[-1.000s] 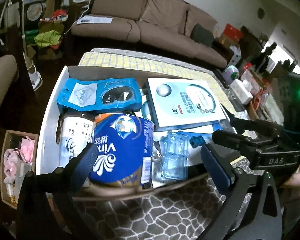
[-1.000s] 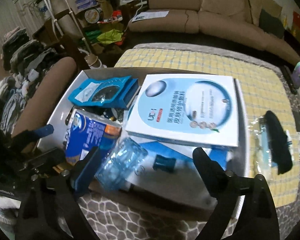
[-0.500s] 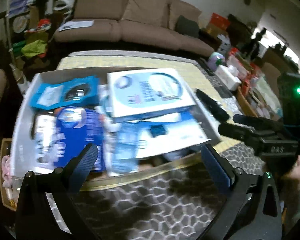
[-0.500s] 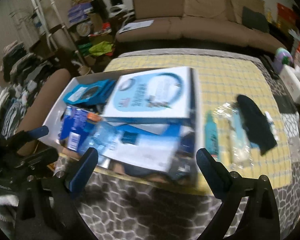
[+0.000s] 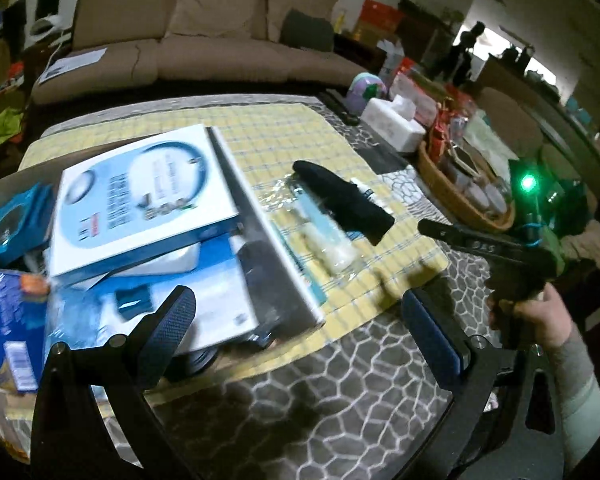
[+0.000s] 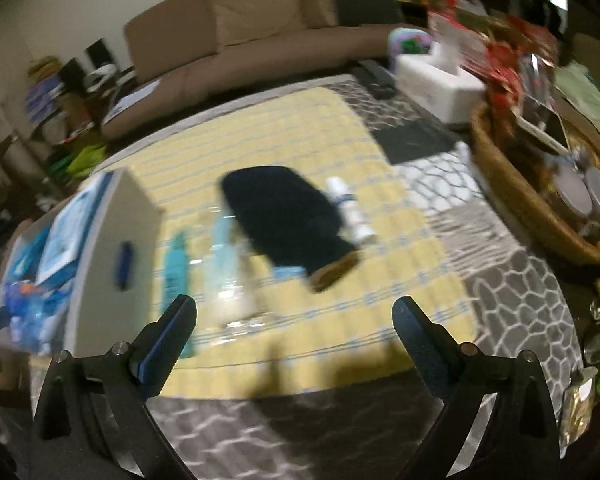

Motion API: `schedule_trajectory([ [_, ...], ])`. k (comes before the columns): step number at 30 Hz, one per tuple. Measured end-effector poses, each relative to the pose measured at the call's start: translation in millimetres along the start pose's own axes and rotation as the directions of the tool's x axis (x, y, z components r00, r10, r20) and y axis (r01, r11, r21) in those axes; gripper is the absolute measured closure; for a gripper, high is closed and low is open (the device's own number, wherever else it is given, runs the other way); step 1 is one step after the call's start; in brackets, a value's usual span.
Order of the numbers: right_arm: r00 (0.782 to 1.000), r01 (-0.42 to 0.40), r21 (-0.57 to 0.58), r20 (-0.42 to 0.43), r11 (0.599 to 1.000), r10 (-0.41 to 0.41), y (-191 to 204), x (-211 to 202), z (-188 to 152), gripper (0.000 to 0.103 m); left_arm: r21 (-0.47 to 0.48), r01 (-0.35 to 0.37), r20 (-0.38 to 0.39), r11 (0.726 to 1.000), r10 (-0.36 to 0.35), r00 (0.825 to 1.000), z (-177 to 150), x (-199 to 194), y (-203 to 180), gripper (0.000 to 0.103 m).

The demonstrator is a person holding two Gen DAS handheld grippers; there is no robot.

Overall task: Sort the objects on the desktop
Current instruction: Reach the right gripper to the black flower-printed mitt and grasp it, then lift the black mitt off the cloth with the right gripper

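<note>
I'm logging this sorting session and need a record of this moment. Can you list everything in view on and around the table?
Storage box: one, grey, left on table, full.
Flat pack: one, white-blue, topmost in box.
Black pouch: one, on yellow mat.
Teal tube: one, beside box.
Clear packet: one, next to tube.
White bottle: one, right of pouch.
Tissue box: one, white, far right.
Wicker basket: one, brown, right.
Sofa: one, brown, behind.
Left tool: open, empty.
Right tool: open, empty.

Mat (image 6: 300,128) yellow, pale-blue grid. Pouch (image 6: 284,216) black, tan end. Tube (image 6: 175,268) teal, possibly; blurred. Tabletop (image 5: 340,400) grey, white cell pattern. Sofa (image 5: 220,40) brown.
</note>
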State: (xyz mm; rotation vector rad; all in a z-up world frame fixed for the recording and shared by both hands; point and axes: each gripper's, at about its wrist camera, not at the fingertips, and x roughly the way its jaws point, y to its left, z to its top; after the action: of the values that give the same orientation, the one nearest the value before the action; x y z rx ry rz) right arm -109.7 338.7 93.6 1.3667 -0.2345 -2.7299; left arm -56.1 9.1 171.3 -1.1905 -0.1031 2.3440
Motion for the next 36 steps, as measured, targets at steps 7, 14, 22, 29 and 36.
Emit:
schedule_trajectory([
  [7, 1.000, 0.027, -0.080, 0.016, 0.996, -0.026, -9.6, 43.1, -2.1, 0.003, 0.027, 0.017, -0.031, 0.999, -0.017, 0.999, 6.9, 31.5, -19.2, 0.000],
  [14, 0.995, 0.099, -0.281, 0.029, 0.954, -0.095, 21.4, 79.3, 1.5, 0.006, 0.022, 0.003, -0.044, 1.000, -0.002, 0.999, 4.4, 45.0, -17.3, 0.000],
  [22, 0.984, 0.171, -0.329, 0.018, 0.929, -0.175, 28.3, 104.5, 2.6, 0.029, 0.014, 0.000, -0.056, 1.000, 0.000, 0.998, 0.9, 52.3, -14.6, 0.000],
  [29, 0.993, -0.111, 0.046, -0.021, 0.993, 0.112, -31.6, 84.3, 15.6, 0.065, -0.003, 0.014, -0.050, 1.000, -0.014, 0.999, -2.5, 46.1, -14.9, 0.000],
  [36, 0.949, -0.295, 0.304, -0.021, 0.906, 0.316, -73.5, 67.6, 3.6, 0.089, -0.011, 0.032, -0.049, 0.999, -0.033, 0.998, -12.9, 36.0, -18.9, 0.000],
])
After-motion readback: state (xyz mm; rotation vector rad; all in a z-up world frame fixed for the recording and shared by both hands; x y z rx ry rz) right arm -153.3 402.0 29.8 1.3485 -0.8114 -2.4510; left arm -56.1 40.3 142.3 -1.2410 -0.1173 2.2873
